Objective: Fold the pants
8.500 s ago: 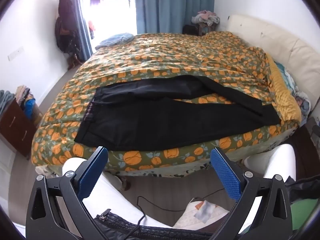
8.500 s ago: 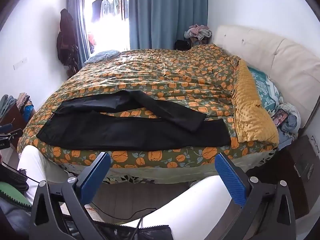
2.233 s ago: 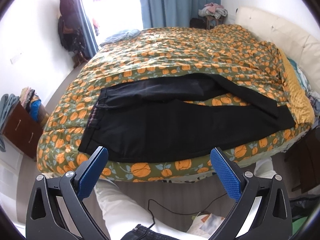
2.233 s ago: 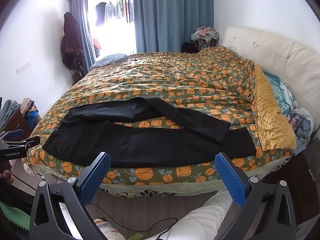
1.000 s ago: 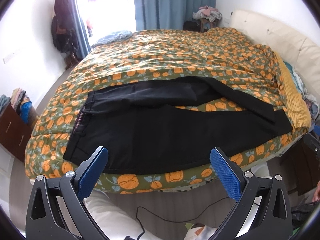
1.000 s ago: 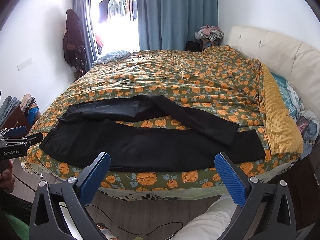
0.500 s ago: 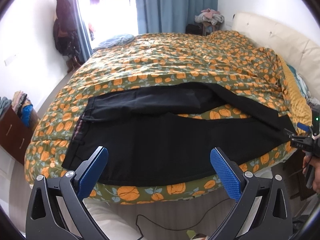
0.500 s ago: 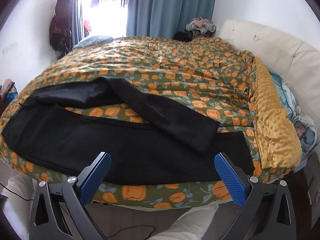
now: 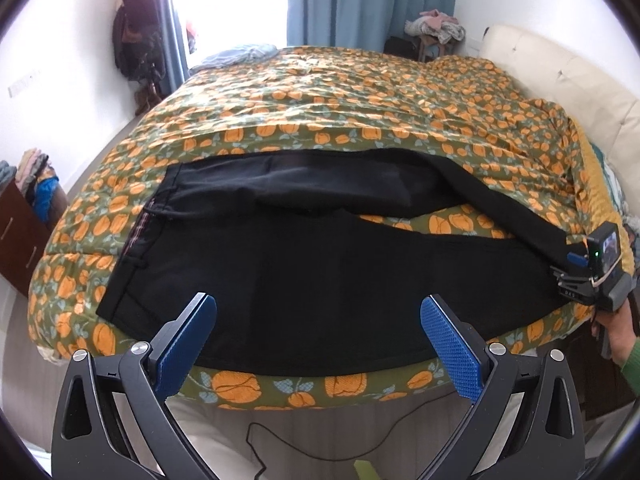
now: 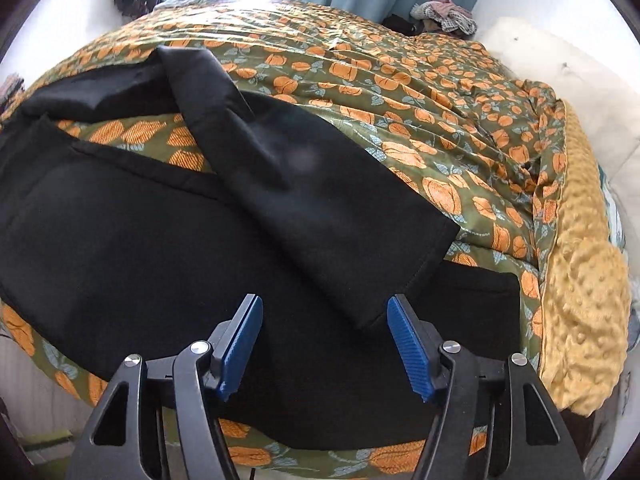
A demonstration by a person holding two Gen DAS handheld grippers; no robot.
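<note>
Left wrist view:
- The left gripper (image 9: pixel 318 322) is being held level before the near edge of the bed (image 9: pixel 360 92), with both blue pads (image 9: pixel 450 354) spread wide and nothing between them; the tool is released.
- The black pants (image 9: pixel 320 280) are being shown spread across the near part of the orange-patterned bedspread (image 9: pixel 380 120), waistband toward the left, legs running to the right.
- The far leg (image 9: pixel 500 204) is being laid diagonally so that its hem end crosses onto the near leg.
- The right gripper (image 9: pixel 576 276) is being presented at the right edge of the view, at the hem end of the pants; its jaw opening cannot be told from here.
- The right hand (image 9: pixel 618 328), in a green sleeve, is being seen below that tool, gripping its handle.
- A wooden dresser (image 9: pixel 20 236) is being shown at the left edge, and blue curtains (image 9: pixel 360 0) behind the bed.

Right wrist view:
- The right gripper (image 10: pixel 324 340) is being held low over the hem end of the pants (image 10: pixel 140 260), tilted slightly downward, with the jaws apart and nothing clamped.
- The hem corner of the far leg (image 10: pixel 340 220) is lying just ahead of the gap between the pads, not yet gripped.
- A yellow textured blanket (image 10: pixel 584 300) is being shown along the right side of the bed.
</note>
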